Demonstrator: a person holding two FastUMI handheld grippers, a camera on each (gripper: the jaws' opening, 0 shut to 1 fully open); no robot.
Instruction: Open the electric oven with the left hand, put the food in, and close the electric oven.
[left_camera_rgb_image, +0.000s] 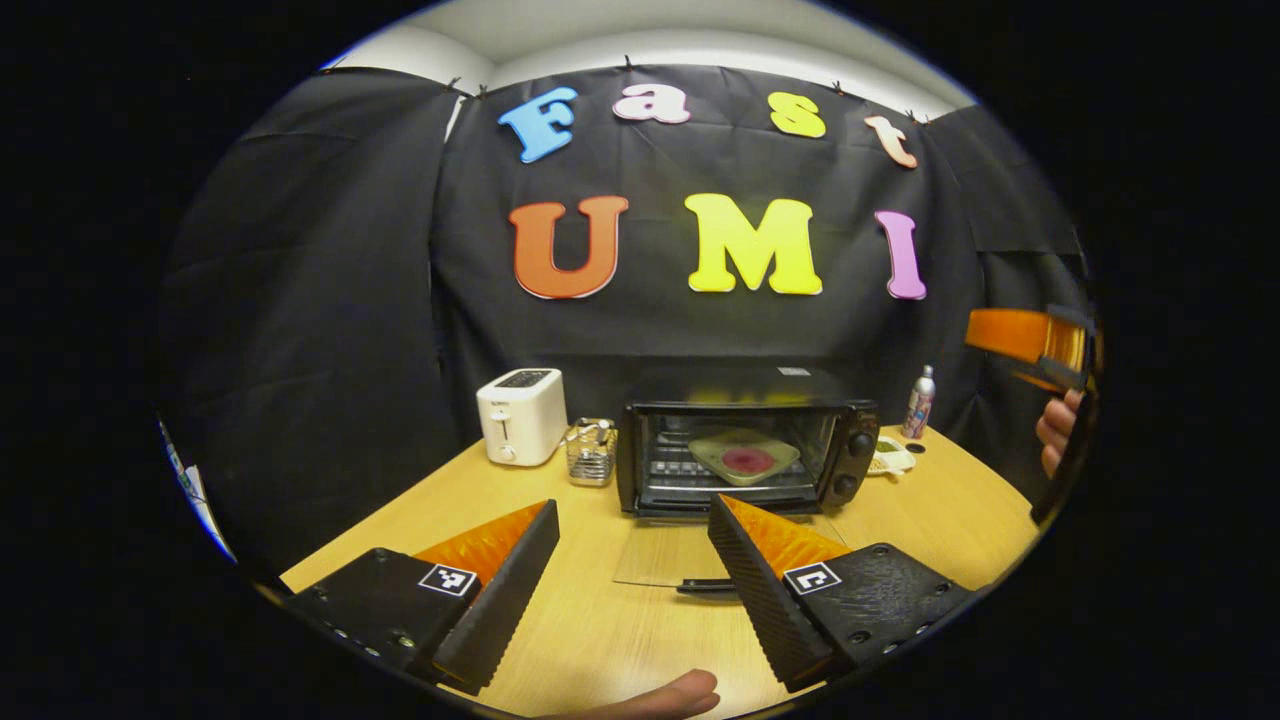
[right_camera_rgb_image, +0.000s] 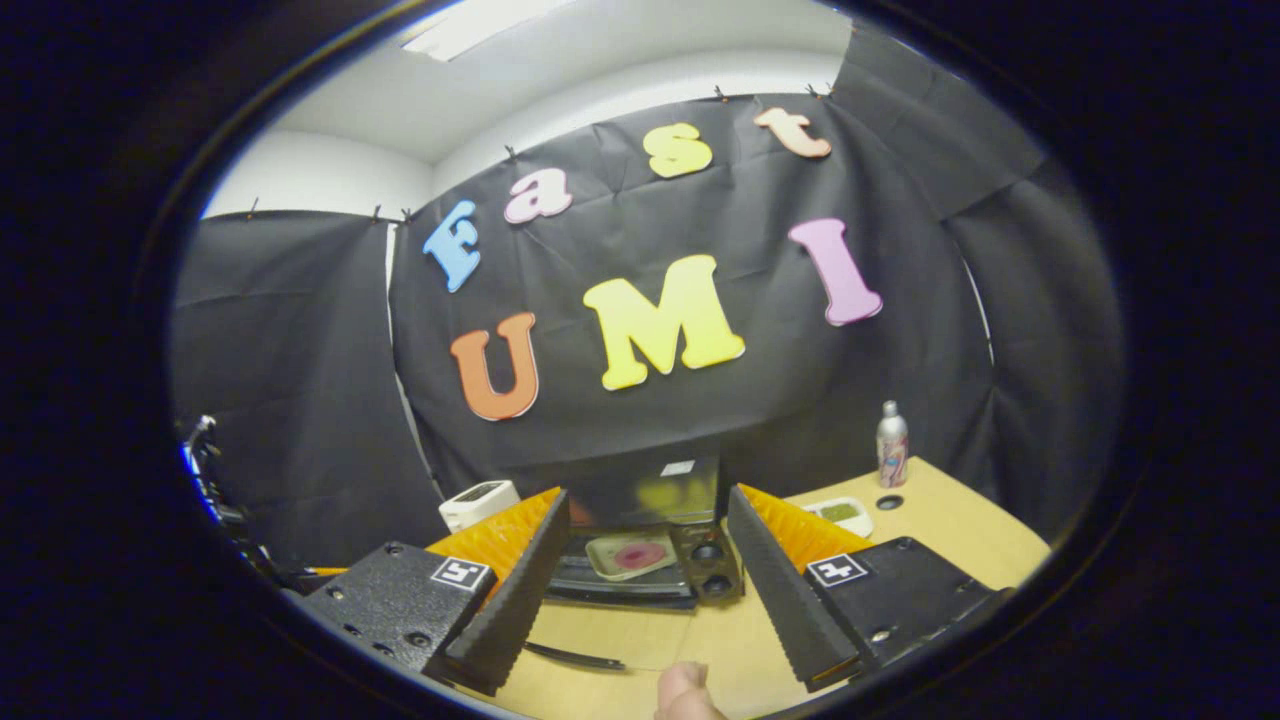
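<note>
Both grippers, left gripper (left_camera_rgb_image: 632, 560) and right gripper (right_camera_rgb_image: 648, 570), hang released over the near counter (left_camera_rgb_image: 950, 510). Far across, the electric oven (left_camera_rgb_image: 745, 440) gapes, food (left_camera_rgb_image: 745, 458) on its rack. The glass door (left_camera_rgb_image: 665, 552) looks stiff, hinged, fragile; I'd lift it by the near-edge handle (left_camera_rgb_image: 708, 587).

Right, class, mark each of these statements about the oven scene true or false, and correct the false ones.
1. The oven door is shut. False: it lies folded down flat on the table.
2. A plate of food sits on the rack inside the electric oven. True.
3. The left hand-held gripper is clamped on the door handle. False: its fingers are spread apart and hold nothing.
4. A white toaster stands left of the oven in the left gripper view. True.
5. The right hand-held gripper carries the plate. False: it is open and holds nothing.
</note>
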